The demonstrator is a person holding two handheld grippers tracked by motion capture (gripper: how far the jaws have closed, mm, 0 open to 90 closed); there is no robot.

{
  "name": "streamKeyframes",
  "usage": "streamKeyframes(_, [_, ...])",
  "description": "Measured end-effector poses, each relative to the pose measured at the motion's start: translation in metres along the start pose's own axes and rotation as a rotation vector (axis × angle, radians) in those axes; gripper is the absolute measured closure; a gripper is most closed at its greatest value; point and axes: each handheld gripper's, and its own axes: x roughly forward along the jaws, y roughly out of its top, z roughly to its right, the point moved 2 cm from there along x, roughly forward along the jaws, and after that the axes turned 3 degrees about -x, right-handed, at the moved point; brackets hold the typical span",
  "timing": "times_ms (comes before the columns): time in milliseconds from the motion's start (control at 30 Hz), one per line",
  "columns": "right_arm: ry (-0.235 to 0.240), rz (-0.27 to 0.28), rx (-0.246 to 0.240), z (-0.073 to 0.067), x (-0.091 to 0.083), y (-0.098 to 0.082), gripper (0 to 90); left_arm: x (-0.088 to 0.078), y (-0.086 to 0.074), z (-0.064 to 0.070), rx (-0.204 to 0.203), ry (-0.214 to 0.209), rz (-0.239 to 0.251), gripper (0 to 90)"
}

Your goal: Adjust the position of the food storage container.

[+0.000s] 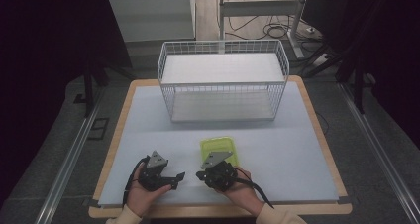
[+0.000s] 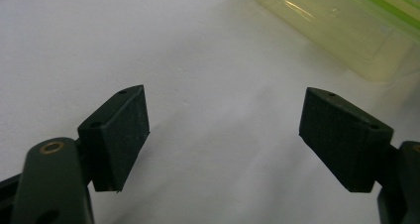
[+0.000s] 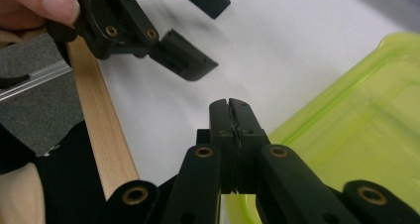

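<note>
Item: two hand-held grippers and one lime-green lidded container on a white-covered table.

Details: the left gripper [image 1: 174, 180] is held low over the white table cover [image 1: 148, 125] near the front edge, jaws spread wide with bare cover between the pads [image 2: 121, 135] and nothing held. The right gripper [image 3: 231, 116], just beside it, has its jaws pressed flat together with nothing between them, its tip at the near left corner of the container [image 3: 366, 125]; whether it touches the rim I cannot tell. The container [image 1: 221, 145], translucent with a green lid, lies flat on the cover at centre front, partly under the right gripper's grey plate. A white wire basket [image 1: 223, 80] stands well apart at the back of the table, open side facing the person. The wooden table edge [image 3: 101, 130] runs along the cover.
</note>
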Motion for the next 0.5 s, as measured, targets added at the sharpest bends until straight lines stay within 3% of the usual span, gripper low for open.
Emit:
streamKeyframes(233, [-0.004,0.001,0.003,-0.0024,-0.0046,-0.0015,89.8,-0.0023,-0.0003,0.0006,-0.001,0.004,0.008,19.2])
streamKeyframes(500, [0.002,-0.037,-0.021,-0.0076,0.0015,-0.0036,89.8,0.0003,-0.0001,0.0020,0.007,-0.002,0.001,19.2])
